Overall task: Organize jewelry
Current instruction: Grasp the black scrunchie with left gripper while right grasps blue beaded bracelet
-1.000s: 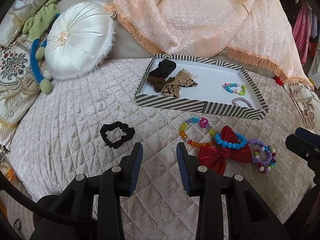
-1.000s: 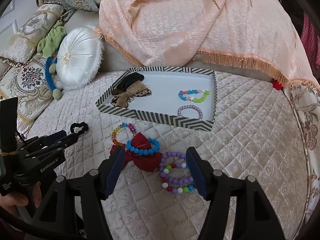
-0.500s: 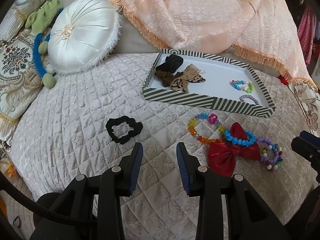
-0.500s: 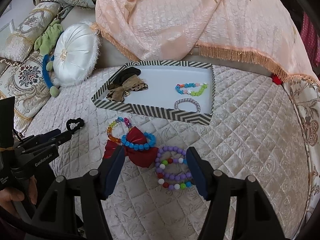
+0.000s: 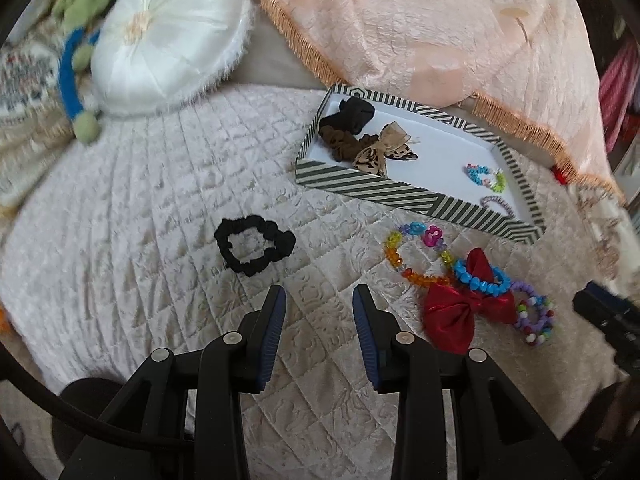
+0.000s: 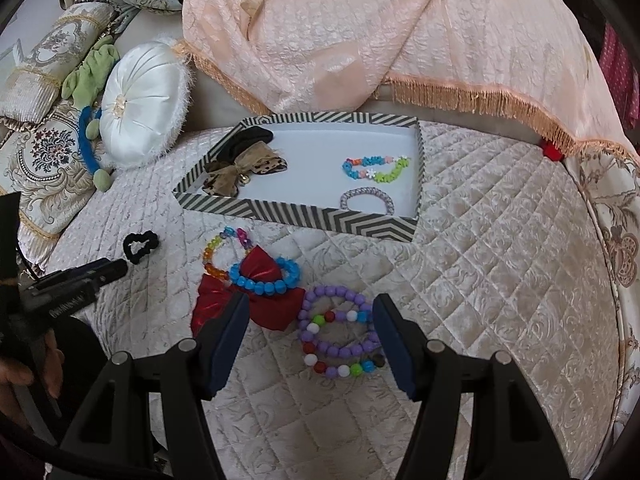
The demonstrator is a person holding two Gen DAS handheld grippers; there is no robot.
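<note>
My left gripper (image 5: 319, 304) hovers open and empty over the quilt, just short of a black scrunchie (image 5: 254, 249) lying up and to the left of its fingertips. My right gripper (image 6: 312, 308) is open wide, and the purple bead bracelets (image 6: 340, 336) lie on the quilt between its fingers, untouched. Beside them is a red bow (image 6: 272, 304) with a blue bead bracelet (image 6: 264, 286) on top, and a multicoloured bracelet (image 6: 212, 256). The striped tray (image 6: 304, 216) behind holds scrunchies, a leopard bow and two bracelets.
A white round cushion (image 5: 168, 36) and a green-and-blue plush toy (image 5: 74, 76) sit at the back left. A peach fringed cloth (image 5: 420, 32) hangs behind the tray. Patterned pillows (image 6: 44, 152) line the left side. A hand (image 6: 24, 376) holds the left gripper.
My left gripper has shifted left and down, so the black scrunchie now lies closer to its fingertips. The right gripper has stayed nearly still over the purple bracelets.
</note>
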